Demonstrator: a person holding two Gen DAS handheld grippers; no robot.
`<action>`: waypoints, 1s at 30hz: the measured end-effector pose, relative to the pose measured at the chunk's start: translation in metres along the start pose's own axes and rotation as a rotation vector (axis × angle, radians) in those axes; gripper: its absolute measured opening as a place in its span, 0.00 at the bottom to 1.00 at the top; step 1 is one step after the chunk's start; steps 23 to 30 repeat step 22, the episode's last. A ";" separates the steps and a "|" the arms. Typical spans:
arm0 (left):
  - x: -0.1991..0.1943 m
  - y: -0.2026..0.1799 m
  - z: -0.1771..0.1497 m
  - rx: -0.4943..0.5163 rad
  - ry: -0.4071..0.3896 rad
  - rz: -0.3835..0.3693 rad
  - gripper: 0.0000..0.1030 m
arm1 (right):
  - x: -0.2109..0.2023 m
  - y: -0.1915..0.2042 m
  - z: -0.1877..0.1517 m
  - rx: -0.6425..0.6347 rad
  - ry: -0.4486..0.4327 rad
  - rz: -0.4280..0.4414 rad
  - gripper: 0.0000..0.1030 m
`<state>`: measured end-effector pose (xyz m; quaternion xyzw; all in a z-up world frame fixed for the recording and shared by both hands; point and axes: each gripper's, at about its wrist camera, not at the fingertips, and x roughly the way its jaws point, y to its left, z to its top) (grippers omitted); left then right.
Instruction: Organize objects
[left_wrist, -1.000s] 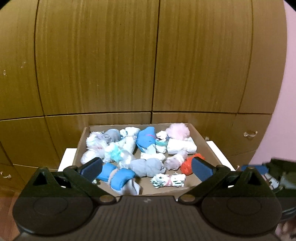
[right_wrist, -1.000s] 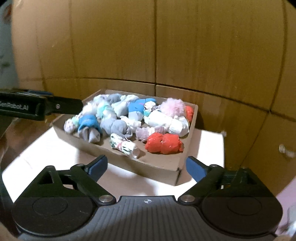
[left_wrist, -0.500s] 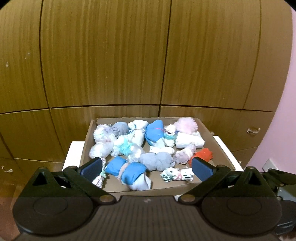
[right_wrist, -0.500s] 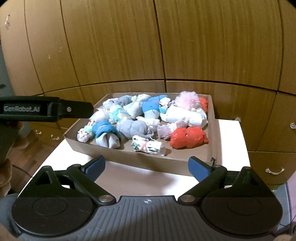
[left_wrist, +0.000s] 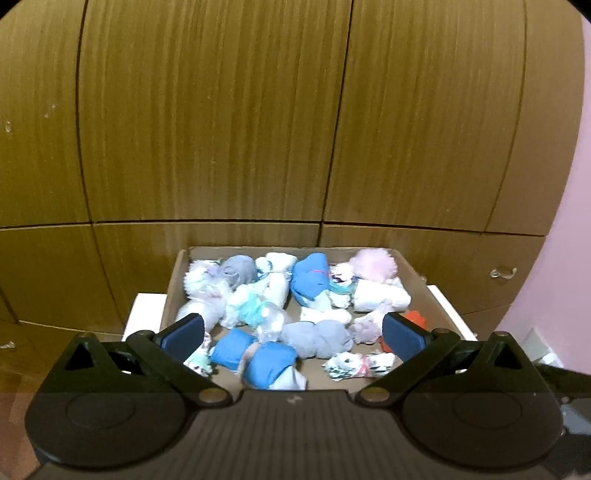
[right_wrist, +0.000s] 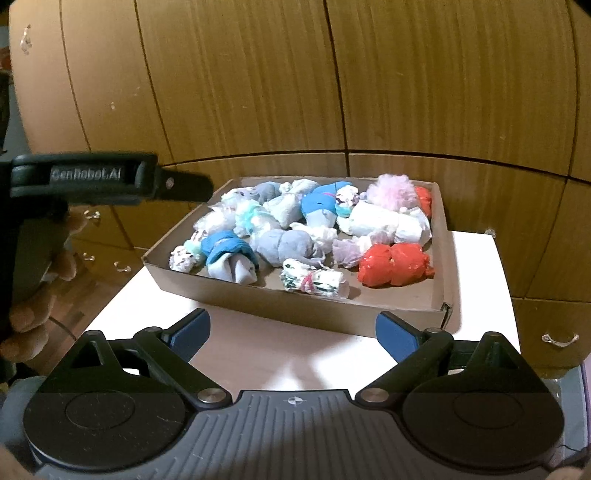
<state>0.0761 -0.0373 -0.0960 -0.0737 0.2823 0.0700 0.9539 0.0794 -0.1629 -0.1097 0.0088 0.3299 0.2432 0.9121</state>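
A cardboard box (right_wrist: 314, 306) packed with rolled sock bundles (right_wrist: 280, 247) sits on the white worktop (right_wrist: 258, 350), its far wall against wooden cabinet doors (right_wrist: 332, 92). Bare worktop lies along its near rim. The right hand-held gripper (right_wrist: 291, 334) and the left hand-held gripper (left_wrist: 293, 334) are both spread wide, empty; the left hangs over the box's near edge.

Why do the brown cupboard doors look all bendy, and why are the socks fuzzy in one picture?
Both wrist views use a fisheye lens, so the straight cupboard doors bulge into curves. In the left wrist view the sock bundles look soft and smeared, probably motion blur. In the right wrist view the bundles in the cardboard box are sharper, and the white table glares bright.
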 end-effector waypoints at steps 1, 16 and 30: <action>0.001 0.000 0.001 -0.003 0.004 -0.007 0.99 | 0.000 0.000 0.000 -0.001 0.001 0.002 0.95; -0.001 -0.016 0.006 0.070 -0.014 0.083 0.99 | -0.002 -0.003 0.001 0.001 -0.007 -0.004 0.95; -0.002 -0.016 0.008 0.065 -0.024 0.089 0.99 | 0.000 -0.002 -0.001 0.001 -0.004 0.003 0.95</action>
